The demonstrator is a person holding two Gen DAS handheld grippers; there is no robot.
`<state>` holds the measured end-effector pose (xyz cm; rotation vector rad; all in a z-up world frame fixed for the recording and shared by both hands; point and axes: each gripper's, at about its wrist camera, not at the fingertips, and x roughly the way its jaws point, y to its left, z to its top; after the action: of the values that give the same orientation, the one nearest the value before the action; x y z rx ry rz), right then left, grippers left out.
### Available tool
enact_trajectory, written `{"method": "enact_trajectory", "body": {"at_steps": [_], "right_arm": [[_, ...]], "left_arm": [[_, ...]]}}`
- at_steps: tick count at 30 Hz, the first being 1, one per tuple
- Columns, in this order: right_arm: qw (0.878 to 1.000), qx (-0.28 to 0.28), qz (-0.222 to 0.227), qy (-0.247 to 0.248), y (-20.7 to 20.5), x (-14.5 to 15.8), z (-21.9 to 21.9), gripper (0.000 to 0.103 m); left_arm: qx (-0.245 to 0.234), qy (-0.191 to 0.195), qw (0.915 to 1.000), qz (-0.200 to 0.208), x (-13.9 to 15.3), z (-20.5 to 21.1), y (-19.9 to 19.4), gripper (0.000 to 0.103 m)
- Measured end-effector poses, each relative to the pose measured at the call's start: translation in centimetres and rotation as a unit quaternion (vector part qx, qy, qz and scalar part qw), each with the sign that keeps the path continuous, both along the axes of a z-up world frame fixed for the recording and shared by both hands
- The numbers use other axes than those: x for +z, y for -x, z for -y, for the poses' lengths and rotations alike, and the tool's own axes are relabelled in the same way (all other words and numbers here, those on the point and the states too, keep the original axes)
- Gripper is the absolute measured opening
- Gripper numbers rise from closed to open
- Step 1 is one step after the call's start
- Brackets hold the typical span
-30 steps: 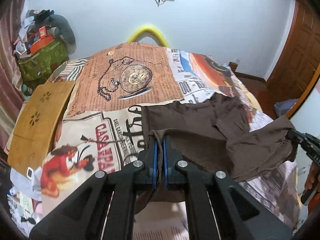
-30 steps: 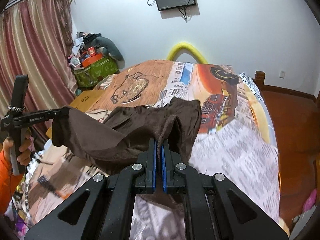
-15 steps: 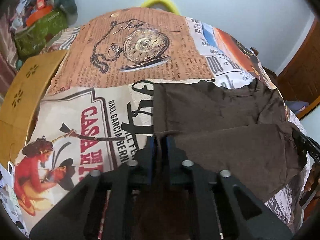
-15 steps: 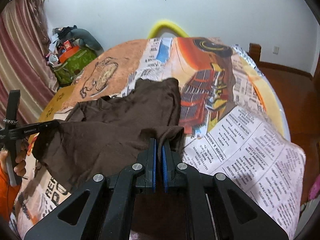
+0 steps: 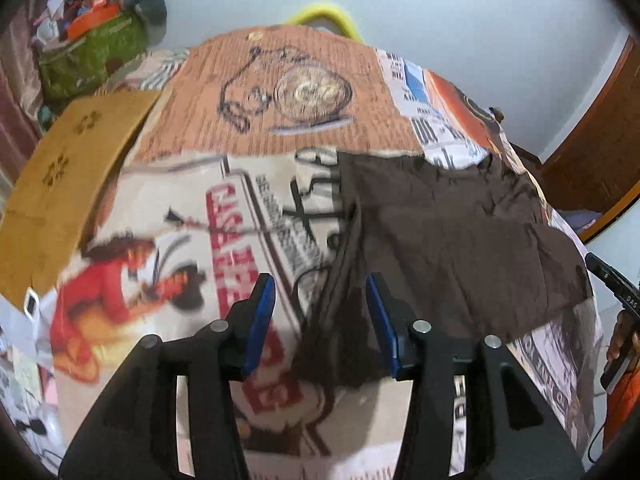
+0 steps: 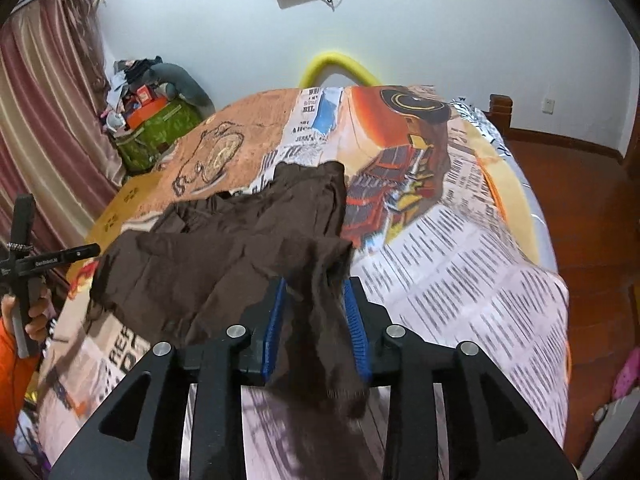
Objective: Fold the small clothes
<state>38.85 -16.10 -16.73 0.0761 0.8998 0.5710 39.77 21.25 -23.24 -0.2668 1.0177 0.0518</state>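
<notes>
Brown garment (image 5: 452, 240) blurry; near edge hidden.

Matt brown cloth garment (image 5: 452, 240), creased; printed cotton bedsheet (image 6: 460, 248); matt black plastic grippers, blue ribbed pads (image 6: 354, 320); glossy wooden floor (image 6: 580, 184).

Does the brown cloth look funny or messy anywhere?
Yes. The brown fabric garment lies rumpled on the printed bedspread. One corner still hangs off the bed edge between the open right gripper jaws, so the fold isn't flat.
</notes>
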Motion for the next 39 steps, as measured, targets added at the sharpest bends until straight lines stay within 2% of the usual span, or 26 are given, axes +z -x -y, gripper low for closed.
{"method": "enact_trajectory", "body": {"at_steps": [6,10,11,12,14,15,16,17,22,23,24,25,27,31,34,39], "right_arm": [[1.000,0.001,-0.023,0.007,1.1,-1.3,0.4,0.028],[0.999,-0.012,-0.042,0.008,0.8,-2.5,0.8,0.028],[0.999,-0.014,-0.044,0.006,1.0,-2.6,1.0,0.028],[0.999,-0.016,-0.047,0.004,1.0,-2.7,1.1,0.028],[0.999,-0.021,-0.042,0.008,1.4,-2.6,1.3,0.028],[0.999,-0.023,-0.039,0.011,1.6,-2.6,1.5,0.032],[0.999,-0.026,-0.038,0.011,1.7,-2.5,1.7,0.041],[0.999,-0.029,-0.037,0.009,1.8,-2.4,1.9,0.046],[0.998,-0.035,-0.046,0.003,1.4,-3.3,2.3,0.048],[0.998,-0.032,-0.049,0.001,1.4,-3.4,2.2,0.047],[0.998,-0.029,-0.050,-0.003,1.5,-3.5,2.1,0.037],[0.998,-0.021,-0.052,-0.007,1.6,-3.5,1.9,0.023],[0.998,0.001,-0.060,-0.008,2.0,-3.3,1.4,0.013],[0.999,0.035,-0.035,0.011,3.4,-2.2,0.4,0.007],[0.999,0.042,-0.024,0.001,3.6,-0.9,0.3,0.006],[0.997,0.051,-0.003,-0.050,2.5,2.3,0.4,0.006]], "left_arm": [[0.002,0.019,0.9994,-0.028,-2.5,0.3,1.1,0.047],[0.001,0.027,0.9993,-0.026,-2.9,0.6,1.2,0.047],[-0.001,0.024,0.9994,-0.024,-2.8,0.7,1.2,0.043],[-0.005,0.022,0.9995,-0.022,-2.7,0.9,1.2,0.034],[-0.013,0.015,0.9996,-0.021,-2.7,1.3,1.1,0.024],[-0.016,0.011,0.9996,-0.019,-2.6,1.5,1.2,0.020],[-0.018,0.005,0.9997,-0.015,-2.5,1.8,1.2,0.018],[-0.019,-0.001,0.9997,-0.013,-2.5,1.9,1.3,0.017],[-0.014,-0.014,0.9997,-0.014,-2.4,2.4,1.2,0.013],[-0.013,-0.015,0.9997,-0.013,-2.3,2.4,1.2,0.012],[-0.012,-0.016,0.9997,-0.011,-2.1,2.5,1.3,0.011],[-0.012,-0.018,0.9997,-0.009,-1.8,2.5,1.4,0.011],[-0.014,-0.013,0.9998,-0.005,-1.1,2.6,1.7,0.009],[-0.021,-0.016,0.9996,0.011,1.0,2.8,2.4,0.008],[-0.029,-0.013,0.9990,0.031,2.9,3.2,2.7,0.008],[-0.036,-0.006,0.9974,0.062,5.9,3.6,1.8,0.007]]}}
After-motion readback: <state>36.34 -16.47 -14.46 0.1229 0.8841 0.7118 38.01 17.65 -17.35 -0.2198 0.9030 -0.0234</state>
